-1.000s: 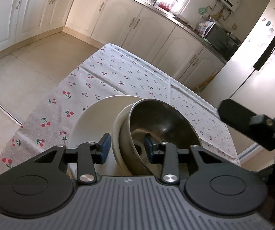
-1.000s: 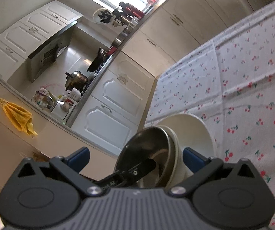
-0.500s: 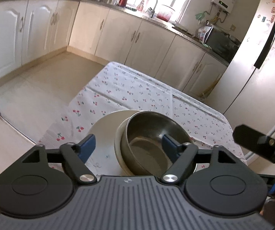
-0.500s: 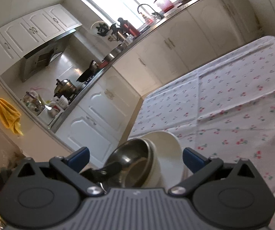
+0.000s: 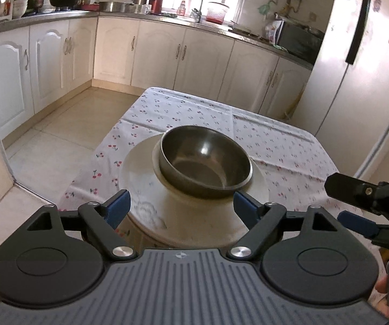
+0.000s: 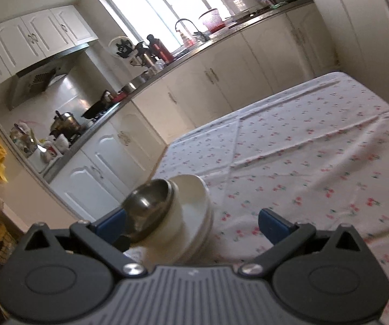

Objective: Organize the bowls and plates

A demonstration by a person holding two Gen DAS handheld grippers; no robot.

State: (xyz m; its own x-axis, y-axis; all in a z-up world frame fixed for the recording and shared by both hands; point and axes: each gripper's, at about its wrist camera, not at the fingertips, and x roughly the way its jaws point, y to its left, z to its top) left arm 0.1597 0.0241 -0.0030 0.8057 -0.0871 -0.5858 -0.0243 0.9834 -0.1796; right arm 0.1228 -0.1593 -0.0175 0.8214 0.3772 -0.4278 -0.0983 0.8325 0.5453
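A steel bowl (image 5: 203, 163) sits nested in a white bowl (image 5: 167, 182), which stands on a white plate (image 5: 145, 187) at the near edge of the cherry-print table (image 5: 275, 146). My left gripper (image 5: 180, 207) is open and empty, its blue pads just short of the stack on either side. My right gripper (image 6: 191, 223) is open and empty; the same stack shows between its fingers, with the steel bowl (image 6: 148, 207), white bowl (image 6: 176, 222) and plate (image 6: 202, 216). The right gripper also shows at the right edge of the left wrist view (image 5: 362, 208).
The tablecloth (image 6: 316, 157) stretches away beyond the stack. White cabinets (image 5: 183, 54) and a countertop with pots, flasks and a sink run along the far wall. A fridge (image 5: 362, 67) stands to the right of the table. Tiled floor (image 5: 58, 135) lies to the left.
My left gripper opened, let go of the steel bowl's rim and drew back and up. The right gripper also pulled back. The stack now looks smaller and level.
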